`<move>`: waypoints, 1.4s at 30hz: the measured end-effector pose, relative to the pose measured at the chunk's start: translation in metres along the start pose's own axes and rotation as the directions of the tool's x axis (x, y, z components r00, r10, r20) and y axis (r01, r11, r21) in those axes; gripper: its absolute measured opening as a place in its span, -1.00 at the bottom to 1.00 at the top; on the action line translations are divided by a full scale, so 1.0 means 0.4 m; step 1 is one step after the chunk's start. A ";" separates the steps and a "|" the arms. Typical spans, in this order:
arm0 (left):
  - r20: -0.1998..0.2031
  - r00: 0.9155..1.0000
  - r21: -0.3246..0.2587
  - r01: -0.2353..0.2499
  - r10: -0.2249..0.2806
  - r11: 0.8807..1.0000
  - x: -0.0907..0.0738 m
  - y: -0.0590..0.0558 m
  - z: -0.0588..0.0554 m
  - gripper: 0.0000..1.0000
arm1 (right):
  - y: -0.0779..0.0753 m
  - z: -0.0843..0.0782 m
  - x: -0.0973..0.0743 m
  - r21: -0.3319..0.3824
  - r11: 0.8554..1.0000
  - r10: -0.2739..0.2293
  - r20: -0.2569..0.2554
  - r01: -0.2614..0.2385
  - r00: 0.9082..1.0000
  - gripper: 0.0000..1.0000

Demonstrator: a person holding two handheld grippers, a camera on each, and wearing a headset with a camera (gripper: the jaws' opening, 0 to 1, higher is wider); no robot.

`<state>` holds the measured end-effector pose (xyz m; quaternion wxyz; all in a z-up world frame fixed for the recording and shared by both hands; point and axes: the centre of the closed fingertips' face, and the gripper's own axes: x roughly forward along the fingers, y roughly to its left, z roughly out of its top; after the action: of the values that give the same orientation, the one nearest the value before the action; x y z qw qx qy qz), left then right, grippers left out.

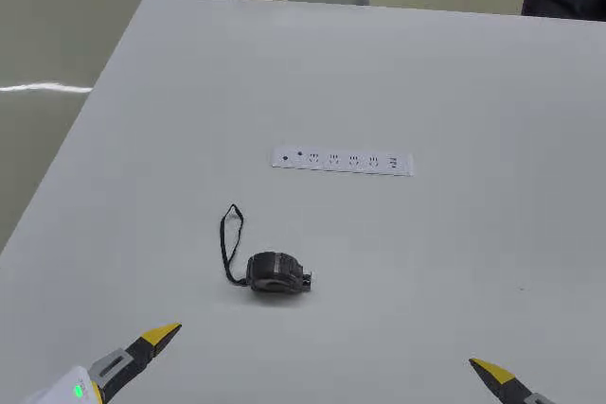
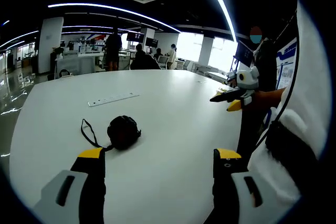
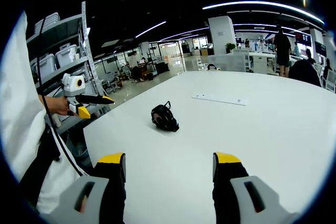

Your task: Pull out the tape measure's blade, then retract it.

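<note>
Holding both grippers low at the near edge of the white table (image 1: 454, 73), you have nothing in either one. Your left gripper (image 2: 160, 155) has its jaws spread wide, with bare tabletop between the yellow tips. Your right gripper (image 3: 170, 158) is spread just as wide. In the head view each pokes in as a yellow-tipped jaw from a bottom corner, the left one at the lower left and the right one at the lower right, well apart from each other.

The black tape measure (image 1: 277, 273) lies on its side on the table, ahead of you and between the two grippers, touched by neither. It sits somewhat nearer your left gripper than your right. Its blade is wound in, and a small nub shows at the right end of the case in the head view. The black wrist strap (image 1: 230, 232) comes off the case's left end and loops away from you across the tabletop.

Beyond the tape measure and well apart from it, a white power strip (image 1: 343, 160) lies flat, running crosswise on the table. Each gripper view catches your other gripper off to the side, gripped in your hand and hovering above the table's edge. People (image 2: 113, 51) stand at desks far behind the table
</note>
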<state>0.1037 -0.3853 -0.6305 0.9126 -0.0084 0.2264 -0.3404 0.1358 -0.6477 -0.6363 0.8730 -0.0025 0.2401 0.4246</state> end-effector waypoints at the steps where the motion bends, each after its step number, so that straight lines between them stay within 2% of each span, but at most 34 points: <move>1: -0.001 1.000 0.000 -0.001 0.001 1.000 0.000 0.002 -0.001 0.66 | 0.000 0.001 0.001 0.000 1.000 0.000 0.000 0.000 1.000 0.36; 17: -0.014 1.000 0.006 0.014 -0.014 1.000 0.009 0.019 -0.007 0.66 | -0.001 -0.006 0.009 0.006 1.000 0.003 -0.013 -0.003 1.000 0.36; 19: -0.024 0.999 0.024 0.028 -0.027 0.999 0.015 0.017 -0.008 0.67 | -0.001 -0.007 0.010 0.004 1.000 0.004 -0.014 -0.004 1.000 0.35; 20: -0.031 0.999 0.059 0.046 -0.044 0.997 0.019 0.015 -0.010 0.68 | -0.001 -0.008 0.010 0.001 1.000 0.006 -0.015 -0.006 1.000 0.35; 21: -0.046 0.998 0.071 0.055 -0.052 0.996 0.021 0.014 -0.016 0.68 | -0.001 -0.008 0.011 0.000 1.000 0.008 -0.016 -0.008 1.000 0.35; 26: -0.055 0.996 0.110 0.077 -0.071 0.991 0.034 0.020 -0.009 0.63 | 0.001 -0.006 0.016 -0.003 1.000 0.014 -0.016 -0.014 1.000 0.35; 34: -0.087 0.990 0.191 0.123 -0.108 0.974 0.069 0.043 0.004 0.58 | 0.004 -0.017 0.018 -0.002 1.000 0.019 -0.029 -0.019 0.999 0.34; 42: -0.131 0.979 0.250 0.184 -0.155 0.950 0.107 0.063 0.012 0.51 | 0.002 -0.016 0.023 -0.005 1.000 0.030 -0.034 -0.030 0.999 0.33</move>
<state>0.1499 -0.3935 -0.6478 0.8591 0.1113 0.2279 -0.4445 0.1373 -0.6416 -0.6456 0.8623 -0.0087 0.2536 0.4381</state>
